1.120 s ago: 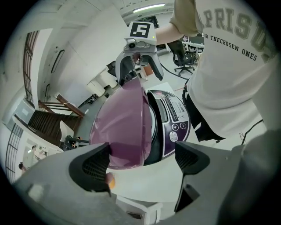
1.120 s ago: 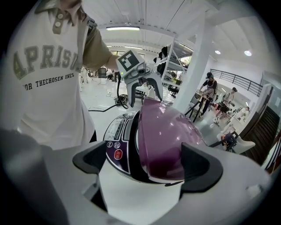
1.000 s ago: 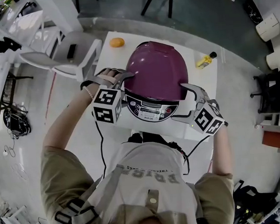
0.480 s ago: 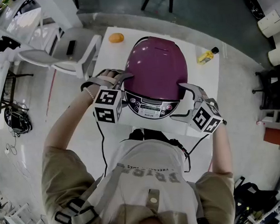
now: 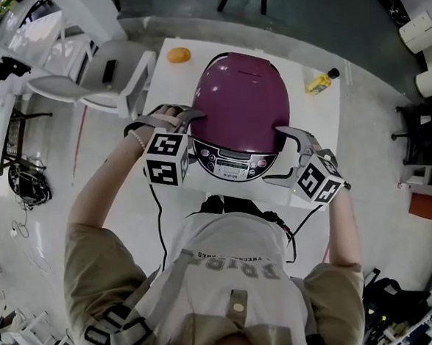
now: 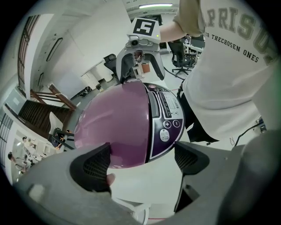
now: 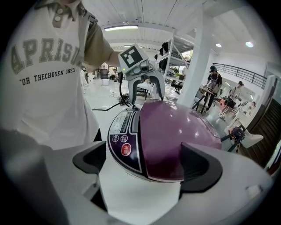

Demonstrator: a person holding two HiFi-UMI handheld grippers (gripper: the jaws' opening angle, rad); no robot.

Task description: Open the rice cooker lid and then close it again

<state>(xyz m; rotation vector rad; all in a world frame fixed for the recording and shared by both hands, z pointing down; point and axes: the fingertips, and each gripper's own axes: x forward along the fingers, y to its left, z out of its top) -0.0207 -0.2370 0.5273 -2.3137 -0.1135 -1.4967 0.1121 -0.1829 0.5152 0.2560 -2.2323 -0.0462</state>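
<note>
The rice cooker (image 5: pixel 244 100) stands on a white table (image 5: pixel 323 120). Its purple domed lid is down, and the control panel (image 5: pixel 233 159) faces me. My left gripper (image 5: pixel 171 117) is open at the cooker's left side, one finger tip close to the lid's edge. My right gripper (image 5: pixel 283 154) is open at the cooker's front right corner. In the left gripper view the cooker (image 6: pixel 123 123) lies beyond the open left gripper (image 6: pixel 142 162), with the right gripper (image 6: pixel 140 57) across it. In the right gripper view the lid (image 7: pixel 175 132) fills the space ahead of the right gripper (image 7: pixel 147 165); the left gripper (image 7: pixel 142 77) is on the far side.
An orange fruit (image 5: pixel 178 56) lies at the table's far left corner and a yellow bottle (image 5: pixel 317 85) at its far right. A white chair (image 5: pixel 99 80) stands left of the table. A black cable (image 5: pixel 159 231) hangs down along my body.
The purple lid has come down from slightly raised to shut, uncovering more of the control panel. Both grippers have stayed almost in place beside the cooker.
</note>
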